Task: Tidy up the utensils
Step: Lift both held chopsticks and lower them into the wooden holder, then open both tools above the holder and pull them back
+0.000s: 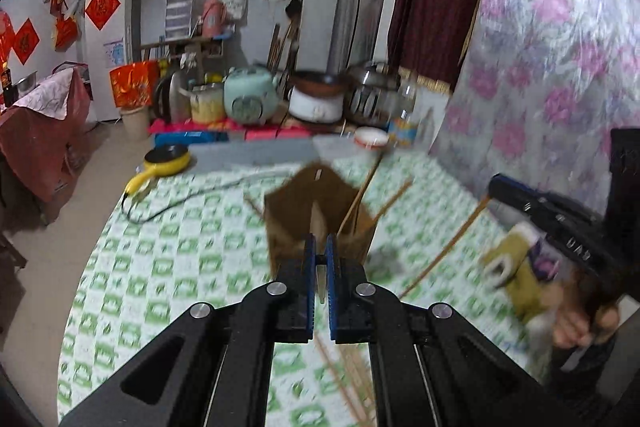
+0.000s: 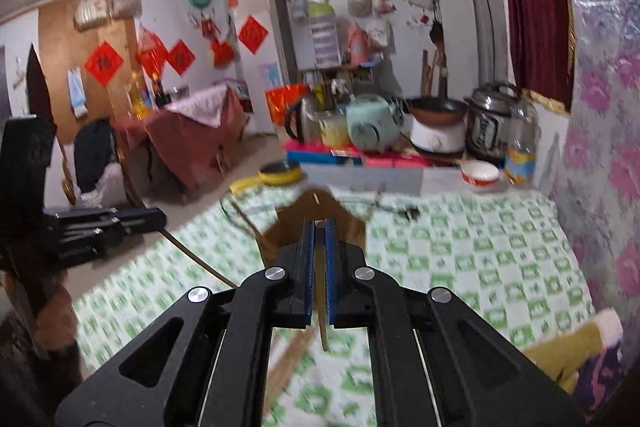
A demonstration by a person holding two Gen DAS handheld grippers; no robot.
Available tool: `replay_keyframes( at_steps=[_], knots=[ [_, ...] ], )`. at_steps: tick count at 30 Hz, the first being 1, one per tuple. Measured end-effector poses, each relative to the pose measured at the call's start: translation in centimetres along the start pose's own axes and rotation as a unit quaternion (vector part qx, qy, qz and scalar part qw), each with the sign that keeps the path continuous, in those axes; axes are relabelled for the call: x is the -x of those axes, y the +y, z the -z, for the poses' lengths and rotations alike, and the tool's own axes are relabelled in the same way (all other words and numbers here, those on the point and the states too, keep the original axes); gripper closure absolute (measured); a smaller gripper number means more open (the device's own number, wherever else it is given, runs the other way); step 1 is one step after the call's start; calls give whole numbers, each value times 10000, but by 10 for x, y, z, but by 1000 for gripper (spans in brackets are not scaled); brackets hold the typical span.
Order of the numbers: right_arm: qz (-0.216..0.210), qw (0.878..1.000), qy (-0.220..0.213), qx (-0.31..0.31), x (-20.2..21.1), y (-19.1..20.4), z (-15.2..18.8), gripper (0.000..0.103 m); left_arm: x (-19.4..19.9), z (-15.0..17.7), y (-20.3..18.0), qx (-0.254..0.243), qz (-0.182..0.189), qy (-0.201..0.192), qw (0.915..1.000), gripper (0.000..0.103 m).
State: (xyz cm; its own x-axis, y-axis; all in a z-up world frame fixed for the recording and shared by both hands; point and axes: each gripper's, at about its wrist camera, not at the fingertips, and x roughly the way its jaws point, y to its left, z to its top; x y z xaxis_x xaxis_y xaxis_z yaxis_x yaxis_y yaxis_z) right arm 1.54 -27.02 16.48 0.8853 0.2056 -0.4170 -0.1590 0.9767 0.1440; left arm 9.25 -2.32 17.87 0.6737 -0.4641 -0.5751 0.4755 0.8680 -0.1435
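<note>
Because both cameras are blurred by motion, small details are hard to read, but the main arrangement is clear. A brown cardboard box (image 1: pixel 320 215) stands on the table with the green-and-white checked cloth (image 1: pixel 180 247), its top open, and two or three chopsticks (image 1: pixel 362 195) already lean inside it; this box seems to serve as the holder for the utensils.

In the left wrist view, the left gripper (image 1: pixel 320 247) has its blue pads narrow, and they appear to pinch the near wall of the box. I judge that this hold keeps the light box steady while sticks are dropped in.

The right gripper (image 2: pixel 319 231) is also nearly closed, and a thin wooden chopstick (image 2: pixel 322 323) passes between its pads, with the lower end hanging out below. In the left wrist view the same chopstick (image 1: pixel 448 247) slants down from the right tool toward the table, beside the box.

More chopsticks (image 1: pixel 352 387) lie loose on the cloth near the person, so the sorting looks only partly done.
</note>
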Motion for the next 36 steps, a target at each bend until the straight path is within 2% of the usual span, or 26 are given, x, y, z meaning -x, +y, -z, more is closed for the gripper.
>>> replay_keyframes(
  at_steps=[4, 6, 9, 12, 15, 18, 25, 26, 28, 29, 30, 32, 34, 36],
  knots=[
    [-108, 9986, -487, -184, 2, 5, -31, 97, 15, -33, 2, 192, -26, -513, 9985, 98],
    [60, 9962, -823, -289, 1, 7, -42, 97, 16, -46, 3, 267, -187, -727, 9968, 97],
    [227, 9930, -1069, -452, -9, 3, -44, 97, 6, -57, 5, 364, -351, -798, 9955, 97],
    [309, 9942, -966, -348, -31, 1, -41, 97, -17, -56, 9, 434, -431, -728, 9955, 97],
    [102, 9958, -809, -427, -50, -8, -37, 97, -45, -58, 18, 524, -403, -402, 9970, 97],
    [176, 9965, -675, -469, -67, -13, -34, 97, -60, -56, 27, 641, -400, -248, 9968, 97],
    [84, 9968, -564, -560, -76, -18, -30, 96, -68, -52, 36, 752, -375, -107, 9964, 97],
    [57, 9974, -499, -509, -78, -17, -29, 92, -68, -52, 36, 757, -379, -95, 9964, 96],
    [147, 9979, -455, -440, -82, -15, -28, 83, -70, -50, 37, 820, -428, -73, 9957, 72],
    [187, 9979, -448, -422, -82, -13, -27, 65, -69, -50, 37, 848, -451, -111, 9953, 39],
    [208, 9978, -475, -415, -82, -12, -26, 50, -66, -49, 38, 875, -494, -211, 9947, 28],
    [347, 9971, -576, -351, -78, -8, -25, 41, -60, -49, 36, 832, -666, -353, 9937, 28],
    [421, 9966, -638, -303, -73, -6, -25, 31, -56, -49, 34, 771, -644, -405, 9941, 19],
    [488, 9955, -751, -311, -68, -4, -26, 15, -49, -48, 34, 826, -656, -533, 9930, 7]
  ],
)
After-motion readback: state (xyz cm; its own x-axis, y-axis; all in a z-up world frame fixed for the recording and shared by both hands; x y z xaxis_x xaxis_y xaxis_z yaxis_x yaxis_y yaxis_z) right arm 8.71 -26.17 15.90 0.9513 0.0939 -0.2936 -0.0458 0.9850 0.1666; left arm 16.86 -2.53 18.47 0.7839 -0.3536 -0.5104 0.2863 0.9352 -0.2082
